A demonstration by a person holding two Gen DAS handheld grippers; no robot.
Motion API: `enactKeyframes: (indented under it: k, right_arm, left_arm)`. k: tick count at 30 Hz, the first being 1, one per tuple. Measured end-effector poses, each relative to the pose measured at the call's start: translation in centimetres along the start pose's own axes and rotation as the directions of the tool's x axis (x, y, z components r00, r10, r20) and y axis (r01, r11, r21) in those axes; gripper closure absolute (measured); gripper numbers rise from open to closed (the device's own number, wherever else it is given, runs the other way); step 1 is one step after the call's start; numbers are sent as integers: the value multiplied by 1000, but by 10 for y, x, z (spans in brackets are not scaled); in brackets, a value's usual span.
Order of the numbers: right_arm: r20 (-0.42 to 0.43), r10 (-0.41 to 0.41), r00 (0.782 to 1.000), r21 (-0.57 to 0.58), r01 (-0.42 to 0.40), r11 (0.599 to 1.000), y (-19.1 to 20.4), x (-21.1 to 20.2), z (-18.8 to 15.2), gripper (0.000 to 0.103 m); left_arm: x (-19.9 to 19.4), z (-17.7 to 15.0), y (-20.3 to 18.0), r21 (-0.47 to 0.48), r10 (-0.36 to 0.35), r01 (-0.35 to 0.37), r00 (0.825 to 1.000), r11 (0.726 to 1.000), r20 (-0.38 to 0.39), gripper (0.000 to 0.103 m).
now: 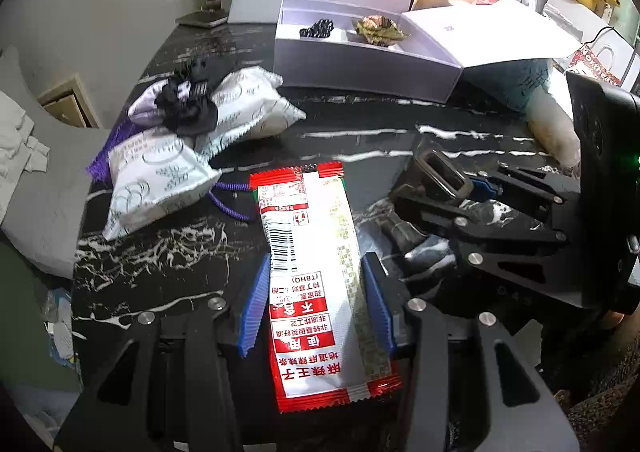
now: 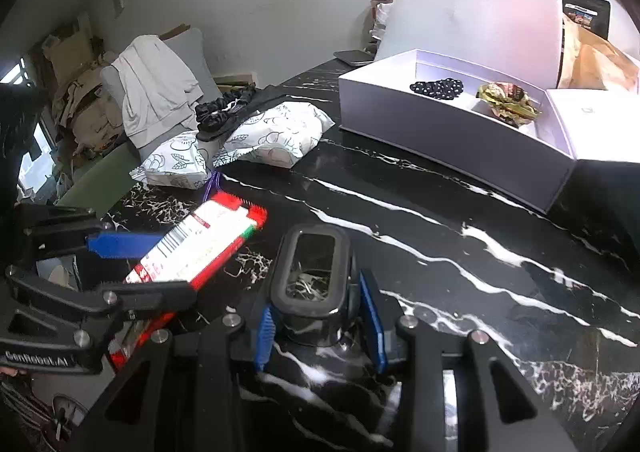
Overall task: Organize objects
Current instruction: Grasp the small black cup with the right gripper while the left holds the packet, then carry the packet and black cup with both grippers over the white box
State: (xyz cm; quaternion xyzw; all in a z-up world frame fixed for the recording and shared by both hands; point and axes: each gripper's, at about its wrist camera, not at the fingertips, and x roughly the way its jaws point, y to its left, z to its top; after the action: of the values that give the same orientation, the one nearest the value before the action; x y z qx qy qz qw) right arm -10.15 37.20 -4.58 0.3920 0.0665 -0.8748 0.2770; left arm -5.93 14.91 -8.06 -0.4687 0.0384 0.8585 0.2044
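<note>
Two claws are each closed on something above the black marbled surface (image 1: pixel 168 252). The left claw (image 1: pixel 316 304) pinches a red and white snack packet (image 1: pixel 312 272) across its width, the blue pads touching both long edges in the lower middle of the left wrist view, the packet lying lengthwise along the fingers. The right claw (image 2: pixel 320 316) grips a small dark open-topped container (image 2: pixel 310 276) in the lower middle of the right wrist view; its pads sit against the container's two sides, and whether its base touches the surface I cannot tell.

Toward the upper right of both views stands an open white box (image 1: pixel 360 67), already holding a bunch of black beads (image 2: pixel 438 87) and a crumpled greenish wrapper (image 2: pixel 508 101). That box looks like the likely destination. At upper left two white patterned pouches (image 1: pixel 224 119) with a black scrunchie (image 1: pixel 188 107) on top are not yet sorted.

To do this step well, keep the packet level so it does not slip from an edge grip, and carry it over the near wall of the box before lowering. Keep the container upright, since something pale lies inside it. Move one hand at a time; the claws sit close together and could collide on the way across.
</note>
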Motion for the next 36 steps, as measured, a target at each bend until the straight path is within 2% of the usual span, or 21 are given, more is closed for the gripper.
enactKeyframes:
  k: [11, 18, 26, 36]
  right_arm:
    - [56, -71, 996, 7, 70, 998, -14, -54, 3, 66]
    - [75, -103, 992, 37, 101, 994, -26, -80, -4, 66]
    - [83, -146, 986, 60, 142, 988, -40, -98, -3, 66]
    - [118, -159, 980, 41, 155, 987, -57, -100, 23, 66]
  left_arm:
    - [-22, 22, -27, 61, -9, 6, 999, 998, 45, 59]
    - [-29, 36, -49, 93, -44, 38, 997, 995, 56, 59]
    - [-28, 53, -69, 123, -73, 65, 995, 990, 63, 59]
    - [-22, 98, -75, 164, -84, 70, 993, 984, 79, 59]
